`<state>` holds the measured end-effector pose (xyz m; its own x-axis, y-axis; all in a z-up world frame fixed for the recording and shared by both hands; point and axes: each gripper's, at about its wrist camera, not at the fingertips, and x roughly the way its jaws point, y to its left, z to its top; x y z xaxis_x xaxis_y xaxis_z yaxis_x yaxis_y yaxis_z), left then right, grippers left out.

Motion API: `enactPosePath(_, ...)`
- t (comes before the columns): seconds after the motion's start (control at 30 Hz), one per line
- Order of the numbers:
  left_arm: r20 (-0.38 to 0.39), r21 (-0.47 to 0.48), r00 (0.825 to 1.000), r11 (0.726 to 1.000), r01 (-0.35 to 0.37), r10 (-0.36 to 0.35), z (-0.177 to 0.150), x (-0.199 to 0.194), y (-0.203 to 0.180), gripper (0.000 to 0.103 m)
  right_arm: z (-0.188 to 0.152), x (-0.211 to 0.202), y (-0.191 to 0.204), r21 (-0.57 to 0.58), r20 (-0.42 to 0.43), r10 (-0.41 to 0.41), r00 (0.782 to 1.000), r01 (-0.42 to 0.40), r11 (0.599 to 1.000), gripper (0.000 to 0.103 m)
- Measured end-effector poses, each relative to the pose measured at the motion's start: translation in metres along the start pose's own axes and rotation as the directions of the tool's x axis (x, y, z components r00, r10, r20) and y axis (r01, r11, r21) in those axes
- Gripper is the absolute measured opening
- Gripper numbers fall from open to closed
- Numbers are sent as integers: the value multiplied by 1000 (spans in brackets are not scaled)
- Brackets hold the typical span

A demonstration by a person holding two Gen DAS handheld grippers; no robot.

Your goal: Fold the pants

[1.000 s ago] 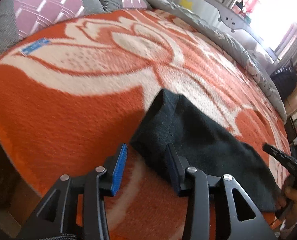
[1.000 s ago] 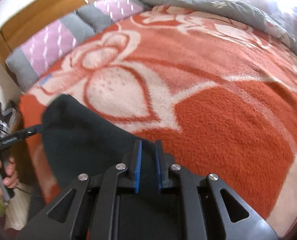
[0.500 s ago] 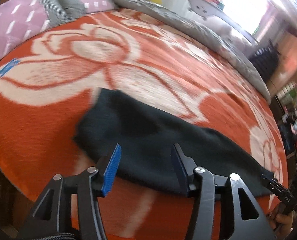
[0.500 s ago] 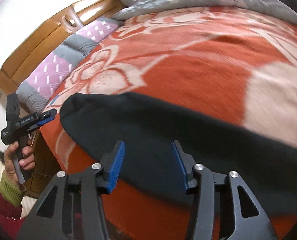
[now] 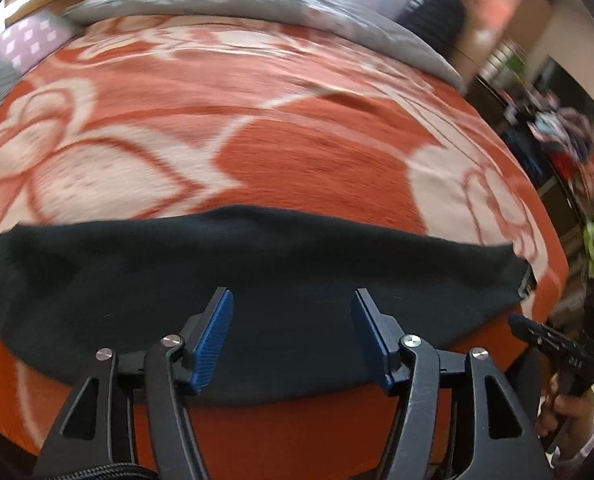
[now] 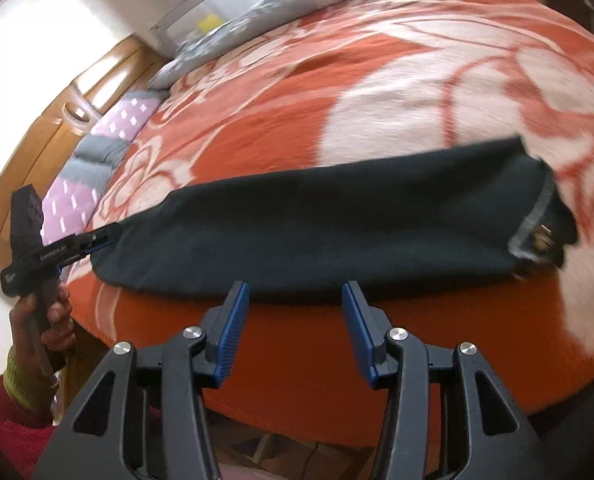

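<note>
The black pants [image 5: 257,272] lie folded into one long strip across the orange floral blanket [image 5: 305,160], close to the bed's near edge. Their waistband with a metal button [image 6: 541,236] is at the right end in the right wrist view. My left gripper [image 5: 291,296] hovers over the middle of the strip, its jaws opening and its blue pads touching nothing. My right gripper [image 6: 295,286] stands open just short of the pants' [image 6: 337,220] near edge, with nothing between its pads. Each gripper also shows in the other's view, held in a hand: the left gripper [image 6: 97,240], the right gripper [image 5: 537,332].
Pink and grey pillows [image 6: 97,148] lean on a wooden headboard [image 6: 77,100]. A grey quilt [image 5: 257,8] runs along the bed's far side. Cluttered furniture [image 5: 569,152] stands past the bed's right end. The blanket [image 6: 337,360] drops over the near edge below my grippers.
The right gripper, shut on the black fabric a second ago, has let go and opened. Both grippers drew back toward the bed's near edge and rolled. The left jaws spread wider.
</note>
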<state>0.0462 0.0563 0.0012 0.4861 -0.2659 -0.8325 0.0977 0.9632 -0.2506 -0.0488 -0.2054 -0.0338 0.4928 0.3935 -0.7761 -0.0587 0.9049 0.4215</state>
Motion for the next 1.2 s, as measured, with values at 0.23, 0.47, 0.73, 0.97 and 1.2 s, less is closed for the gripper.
enactPosePath(0.23,-79,124,995,990,73,-64,17,25,-59,66,-9,-18,-33,115,49,-28,998,22,993,50)
enactPosePath(0.47,-206,250,966,946,204,-154,39,59,-122,69,-15,-36,-72,260,116,-58,992,26,965,50)
enactPosePath(0.73,-392,374,896,853,363,-209,64,117,-201,69,-20,-36,-106,407,159,-60,985,-10,913,50)
enactPosePath(0.97,-524,365,821,811,457,-227,80,176,-252,69,-22,-33,-130,521,230,-14,973,-111,846,50)
enactPosePath(1.2,-607,390,766,760,520,-212,78,216,-300,65,-33,-26,-141,546,281,24,959,-181,818,17)
